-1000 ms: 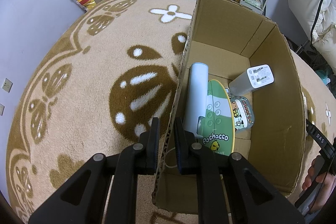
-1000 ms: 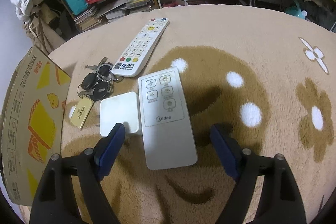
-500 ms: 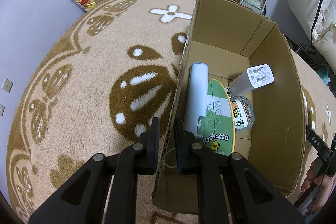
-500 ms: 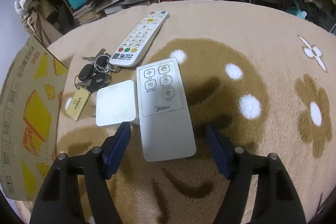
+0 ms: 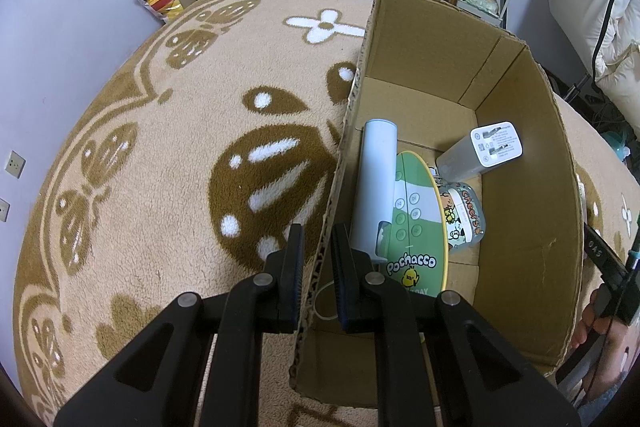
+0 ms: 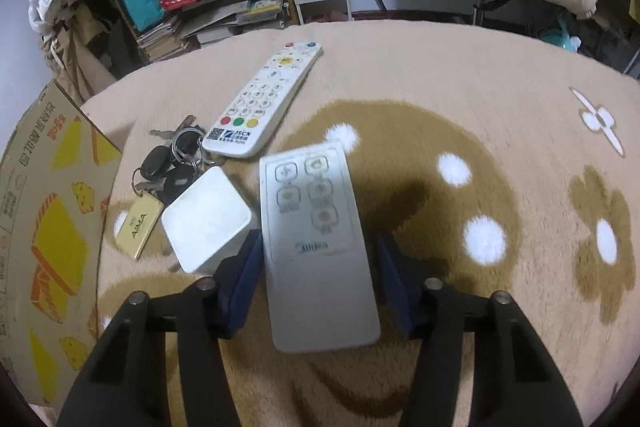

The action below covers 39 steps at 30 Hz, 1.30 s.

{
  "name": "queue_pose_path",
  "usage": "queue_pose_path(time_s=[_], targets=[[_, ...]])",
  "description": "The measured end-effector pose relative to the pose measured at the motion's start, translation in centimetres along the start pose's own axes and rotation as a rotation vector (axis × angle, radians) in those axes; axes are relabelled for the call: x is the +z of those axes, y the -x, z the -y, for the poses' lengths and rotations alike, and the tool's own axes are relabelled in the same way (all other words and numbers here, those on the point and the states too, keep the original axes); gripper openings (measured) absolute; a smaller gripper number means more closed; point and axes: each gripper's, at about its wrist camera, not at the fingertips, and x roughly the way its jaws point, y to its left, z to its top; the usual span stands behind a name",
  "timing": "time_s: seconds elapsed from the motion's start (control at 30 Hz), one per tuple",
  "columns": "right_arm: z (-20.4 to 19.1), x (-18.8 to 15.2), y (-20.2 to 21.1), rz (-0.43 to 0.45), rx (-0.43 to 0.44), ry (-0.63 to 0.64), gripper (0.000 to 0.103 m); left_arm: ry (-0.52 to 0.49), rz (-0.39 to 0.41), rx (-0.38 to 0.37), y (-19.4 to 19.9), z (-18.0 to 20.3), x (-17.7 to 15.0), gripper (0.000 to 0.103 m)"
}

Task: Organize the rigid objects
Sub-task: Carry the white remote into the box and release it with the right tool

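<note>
Left gripper (image 5: 316, 259) pinches the cardboard box (image 5: 532, 219) wall to steady it, while right gripper (image 6: 316, 279) jaws, closing around the grey remote (image 6: 316, 247), haven't clamped yet.

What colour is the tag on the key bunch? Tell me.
Gold, with dark lettering: the key tag shows best in the right wrist view.

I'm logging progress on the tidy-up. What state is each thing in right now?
Brown cardboard box: open, wall clamped by left hand-held gripper.
Flat grey Midea remote: on rug, between right hand-held gripper's closing jaws, not clearly pinched yet.
White cube charger: on rug.
Key bunch: on rug.
Long white button remote: on rug.
</note>
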Motion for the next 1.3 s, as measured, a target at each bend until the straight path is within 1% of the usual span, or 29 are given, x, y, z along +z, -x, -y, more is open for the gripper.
queue_pose_path(time_s=[0.03, 0.1, 0.17, 0.2, 0.43, 0.53, 0.57, 0.6, 0.73, 0.8, 0.83, 0.93, 1.1, 1.3], targets=[[-0.2, 0.2, -0.2, 0.0, -0.011, 0.015, 0.059, -0.001, 0.0, 0.001, 0.0, 0.0, 0.0, 0.013], [-0.8, -0.1, -0.4, 0.005, -0.049, 0.059, 0.053, -0.001, 0.0, 0.001, 0.0, 0.0, 0.0, 0.013], [-1.2, -0.3, -0.3, 0.016, -0.075, 0.08, 0.052, 0.001, 0.0, -0.001, 0.0, 0.0, 0.0, 0.013], [-1.1, -0.3, 0.2, 0.026, -0.078, 0.057, 0.052, 0.001, -0.001, -0.002, 0.0, 0.0, 0.0, 0.013], [-1.0, -0.2, 2.1, 0.036, -0.067, 0.014, 0.052, 0.0, 0.0, -0.001, 0.0, 0.0, 0.0, 0.013], [-1.2, 0.1, 3.4, 0.053, -0.026, -0.015, 0.052, 0.0, 0.0, -0.001, 0.0, 0.0, 0.0, 0.013], [-1.5, 0.3, 4.4, 0.07, 0.001, -0.02, 0.052, 0.001, 0.0, -0.001, 0.0, 0.0, 0.0, 0.013], [-1.5, 0.3, 4.4, 0.07, 0.001, -0.02, 0.052, 0.0, -0.001, -0.001, 0.0, 0.0, 0.0, 0.013], [-3.4, 0.8, 6.4, 0.108, 0.058, 0.008, 0.052, -0.004, 0.003, 0.003, 0.0, 0.0, -0.1, 0.013], [-5.2, 1.0, 7.5, 0.126, 0.099, 0.046, 0.052, -0.005, 0.005, 0.006, 0.0, 0.1, 0.0, 0.013], [-5.2, 1.0, 7.5, 0.126, 0.099, 0.046, 0.052, -0.004, 0.004, 0.004, 0.0, 0.1, -0.1, 0.013], [-7.4, 1.2, 8.7, 0.151, 0.131, 0.089, 0.052, -0.004, 0.004, 0.002, -0.1, 0.1, -0.1, 0.013], [-10.8, 2.1, 11.0, 0.187, 0.213, 0.14, 0.052, -0.004, 0.005, 0.003, -0.1, 0.1, -0.1, 0.013], [-14.8, 2.8, 12.9, 0.205, 0.278, 0.226, 0.052, -0.005, 0.005, 0.004, -0.1, 0.1, -0.2, 0.013]])
